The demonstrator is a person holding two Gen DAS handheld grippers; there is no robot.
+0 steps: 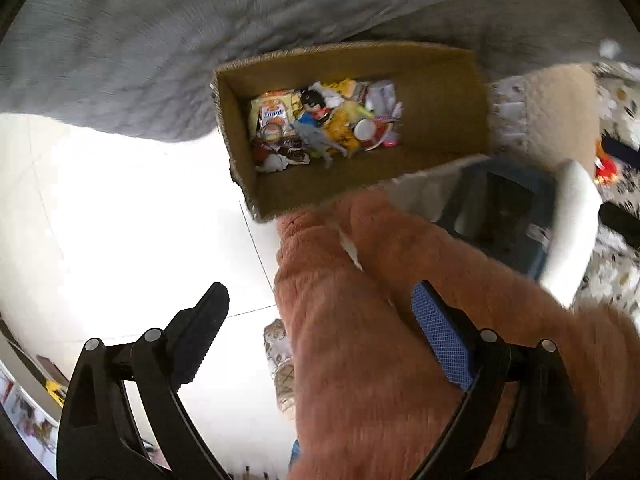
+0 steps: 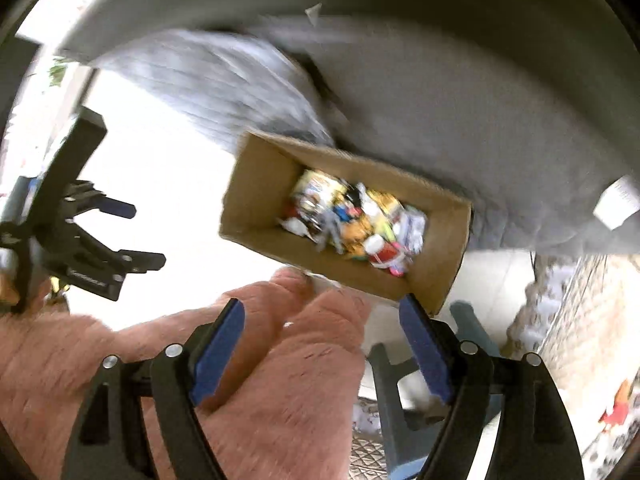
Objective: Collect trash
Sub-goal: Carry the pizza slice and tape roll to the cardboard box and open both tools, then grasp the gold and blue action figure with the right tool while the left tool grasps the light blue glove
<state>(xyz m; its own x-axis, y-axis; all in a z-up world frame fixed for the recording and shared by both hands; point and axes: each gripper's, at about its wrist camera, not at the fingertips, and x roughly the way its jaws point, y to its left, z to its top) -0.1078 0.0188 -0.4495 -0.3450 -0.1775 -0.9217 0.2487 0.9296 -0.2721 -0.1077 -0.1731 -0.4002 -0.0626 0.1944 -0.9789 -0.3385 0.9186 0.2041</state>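
2 grippers hang over a cardboard box (image 1: pixel 440 92) on a pale tiled floor, both pointing steeply down. My left gripper (image 1: pixel 320 344) is spread wide with nothing between its fingers; behind the gap I see only floor and my fuzzy salmon-pink trouser leg (image 1: pixel 360 320). My right gripper (image 2: pixel 322 344) is also spread, its blue pads (image 2: pixel 218 354) apart and empty, with the same pink fabric and a grey-blue plastic stool (image 2: pixel 400 400) below.

The collected trash (image 1: pixel 320 120) lies on the box bottom: a yellow snack wrapper (image 1: pixel 272 116), crumpled paper, a small red and white cup, and other bright packets too blurred to name. The box stands just beside a grey quilted blanket (image 1: pixel 120 60), with its near wall close to my knee. In the right wrist view, the left gripper (image 2: pixel 120 236) shows at the far left, well clear of the box.

Both views are smeared, which I judge means fast movement. The risks I see: a swinging finger could clip the box rim and tip it, spilling the wrappers, or snag the blanket or my trouser leg. A small white scrap (image 1: pixel 610 48) sits on the blanket and may be missed.
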